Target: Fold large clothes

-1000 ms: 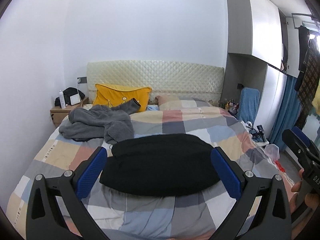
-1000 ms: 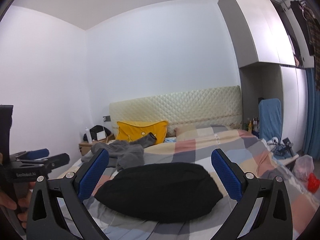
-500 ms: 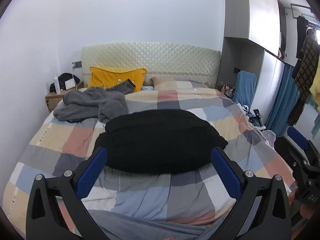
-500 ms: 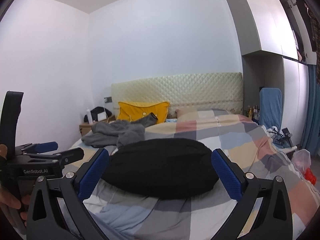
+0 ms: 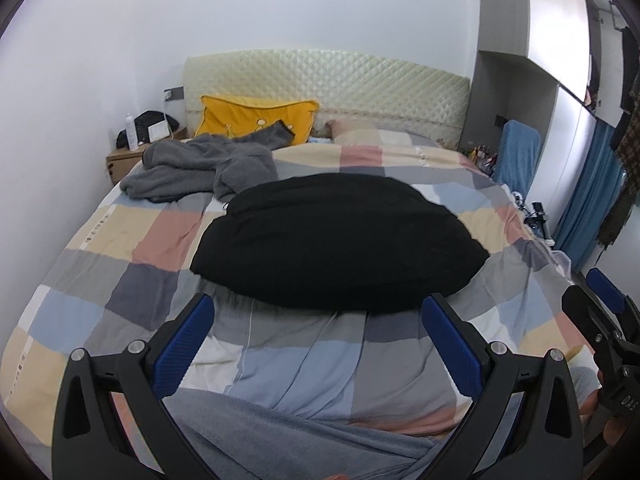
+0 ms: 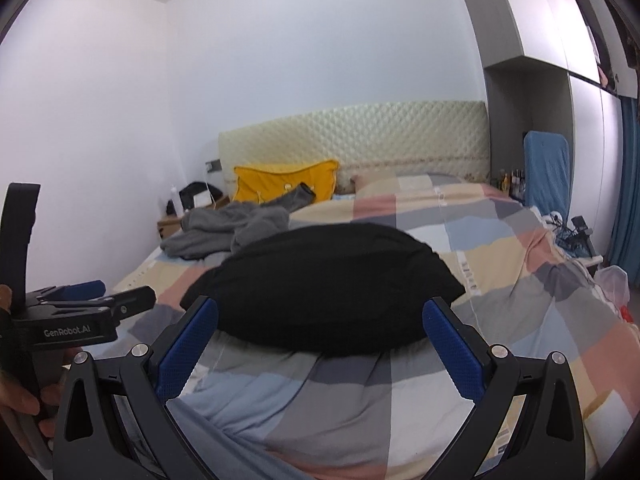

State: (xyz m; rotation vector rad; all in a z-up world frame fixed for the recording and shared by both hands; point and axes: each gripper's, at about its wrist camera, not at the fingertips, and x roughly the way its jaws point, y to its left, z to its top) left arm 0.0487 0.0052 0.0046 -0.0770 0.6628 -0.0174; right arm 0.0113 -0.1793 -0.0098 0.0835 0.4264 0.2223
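black top looked folded already, bed centre | grey one left heaped at 10 o'clock | left tongs and right tongs held wide open, nothing gripped

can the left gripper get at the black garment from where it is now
Probably yes. The left gripper is open, holds nothing and faces the black garment lying flat on the bed. Only bare quilt lies between them; the grey garment sits further back.

Folded black garment: frame centre, on checked patchwork quilt. Crumpled grey fleece garment: upper left, before yellow cushion.
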